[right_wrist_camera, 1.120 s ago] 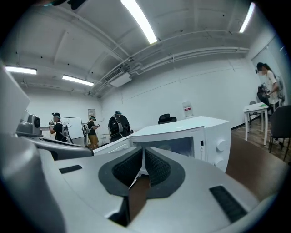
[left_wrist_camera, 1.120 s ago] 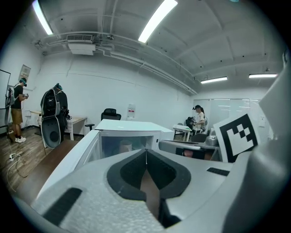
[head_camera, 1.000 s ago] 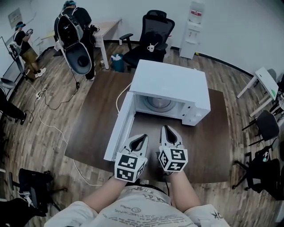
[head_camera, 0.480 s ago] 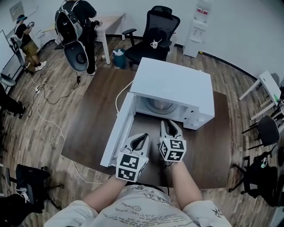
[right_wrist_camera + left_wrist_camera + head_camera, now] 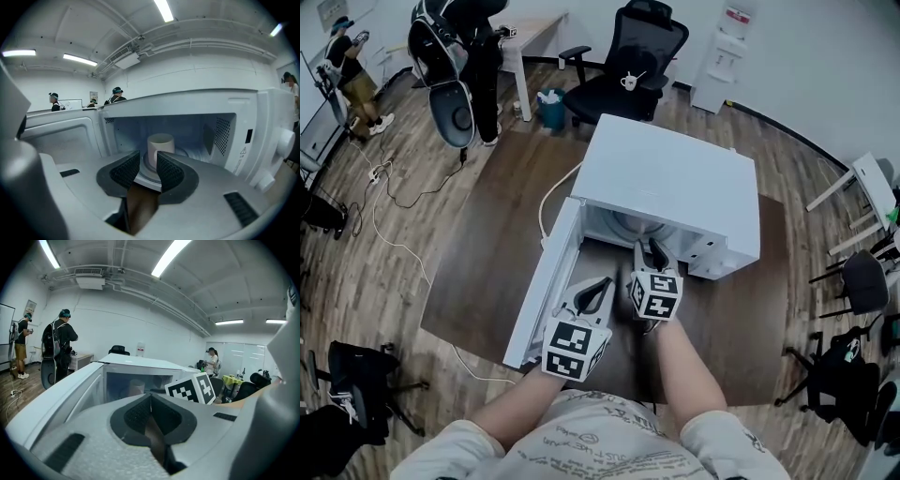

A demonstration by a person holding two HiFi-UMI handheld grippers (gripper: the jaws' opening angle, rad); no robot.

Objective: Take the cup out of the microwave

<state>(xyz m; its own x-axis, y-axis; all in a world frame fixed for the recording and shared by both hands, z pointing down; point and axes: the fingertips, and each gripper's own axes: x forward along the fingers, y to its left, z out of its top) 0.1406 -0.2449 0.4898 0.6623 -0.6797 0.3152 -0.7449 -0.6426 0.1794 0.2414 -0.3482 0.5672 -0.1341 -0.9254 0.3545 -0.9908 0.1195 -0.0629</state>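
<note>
A white microwave (image 5: pixel 670 183) stands on a dark table (image 5: pixel 502 253) with its door (image 5: pixel 542 281) swung open to the left. In the right gripper view a pale cup (image 5: pixel 161 146) stands upright on the turntable (image 5: pixel 187 153) inside the cavity. My right gripper (image 5: pixel 148 165) is open by a narrow gap, just in front of the cup and not touching it. In the head view the right gripper (image 5: pixel 651 249) reaches the microwave's mouth, and the roof hides the cup. My left gripper (image 5: pixel 602 287) is shut and empty, held back beside the door.
An office chair (image 5: pixel 630 56) with a mug on its seat stands behind the table. A water dispenser (image 5: pixel 719 52) is at the back wall. People stand at the far left (image 5: pixel 450 56). A white cable (image 5: pixel 553 192) runs from the microwave off the table.
My right gripper has moved forward, from the table in front of the microwave up to its opening. The left gripper has stayed about where it was.
</note>
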